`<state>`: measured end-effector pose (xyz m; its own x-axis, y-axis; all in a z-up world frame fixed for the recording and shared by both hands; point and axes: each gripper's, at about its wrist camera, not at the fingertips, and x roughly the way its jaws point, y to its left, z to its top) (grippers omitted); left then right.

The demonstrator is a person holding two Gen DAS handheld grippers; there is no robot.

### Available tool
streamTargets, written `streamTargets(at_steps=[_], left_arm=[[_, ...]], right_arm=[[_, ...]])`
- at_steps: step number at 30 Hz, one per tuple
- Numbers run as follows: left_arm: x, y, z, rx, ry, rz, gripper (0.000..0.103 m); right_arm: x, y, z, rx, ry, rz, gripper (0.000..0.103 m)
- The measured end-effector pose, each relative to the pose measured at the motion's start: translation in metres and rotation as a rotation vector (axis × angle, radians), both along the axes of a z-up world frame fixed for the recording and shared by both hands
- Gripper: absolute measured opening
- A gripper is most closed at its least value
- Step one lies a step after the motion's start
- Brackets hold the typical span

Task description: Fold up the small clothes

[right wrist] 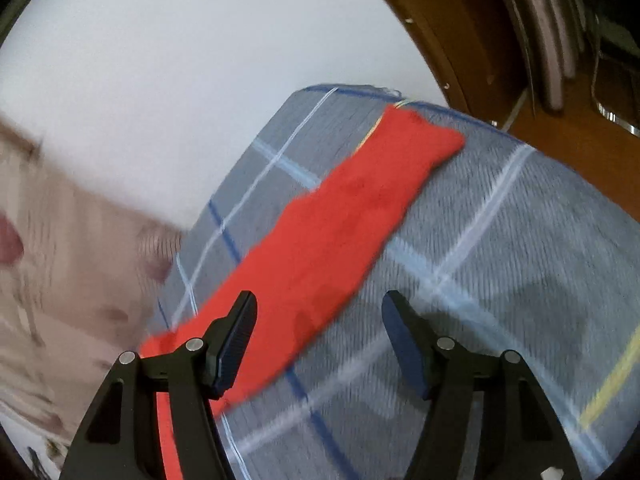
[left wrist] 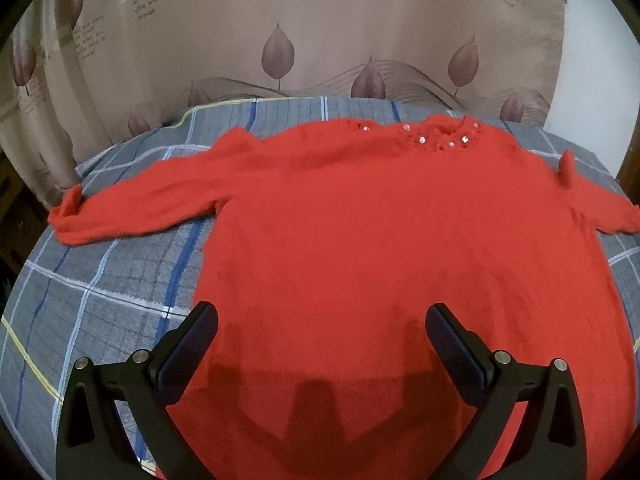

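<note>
One red sweater (left wrist: 384,240) lay spread flat on the plaid sheet (left wrist: 100,300), front down or up I could not tell, with its beaded neckline (left wrist: 444,136) at the far edge and the hem toward the left gripper (left wrist: 320,332). No fold showed anywhere on it: the body was open to its full width, the left sleeve (left wrist: 132,208) stretched out sideways over the sheet, and the other sleeve ran off toward the right edge of the left view. As I judged it, the folding had not begun, and everything was left to do: both sleeves to bring in over the body, then the body to double over.

The left gripper hung above the lower part of the body, its jaws wide apart and holding nothing, the sweater's hem beneath and between them. The right gripper (right wrist: 320,340) was also spread open and empty. Its view was blurred, so detail was poor, but the right sleeve (right wrist: 332,232) lay along the sheet in front of it, cuff (right wrist: 424,140) near the far corner of the bed, with the left finger (right wrist: 236,340) over the sleeve's near end and the other finger (right wrist: 404,340) over bare sheet. Whether either touched the cloth I could not tell. That sleeve looked the likeliest first thing to be taken up.
</note>
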<state>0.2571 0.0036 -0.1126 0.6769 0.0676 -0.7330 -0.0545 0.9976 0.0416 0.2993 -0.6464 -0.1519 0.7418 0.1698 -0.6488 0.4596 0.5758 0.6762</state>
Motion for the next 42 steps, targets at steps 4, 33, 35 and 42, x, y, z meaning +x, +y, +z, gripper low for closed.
streamTargets(at_steps=[4, 33, 35, 42], left_arm=[[0.003, 0.0, -0.003, -0.003, 0.018, 0.004, 0.103], [-0.037, 0.152, 0.023, -0.255, -0.134, 0.22, 0.103], [-0.037, 0.157, 0.017, -0.243, -0.133, 0.224, 0.103], [-0.033, 0.166, -0.002, -0.321, -0.081, 0.213, 0.103]], right_arm=[[0.016, -0.021, -0.01, 0.105, -0.046, -0.054, 0.062], [0.107, 0.537, 0.052, -0.051, -0.178, 0.845, 0.005], [0.101, 0.559, 0.039, -0.057, -0.159, 0.879, 0.005], [0.091, 0.579, 0.032, -0.161, -0.163, 0.908, 0.005]])
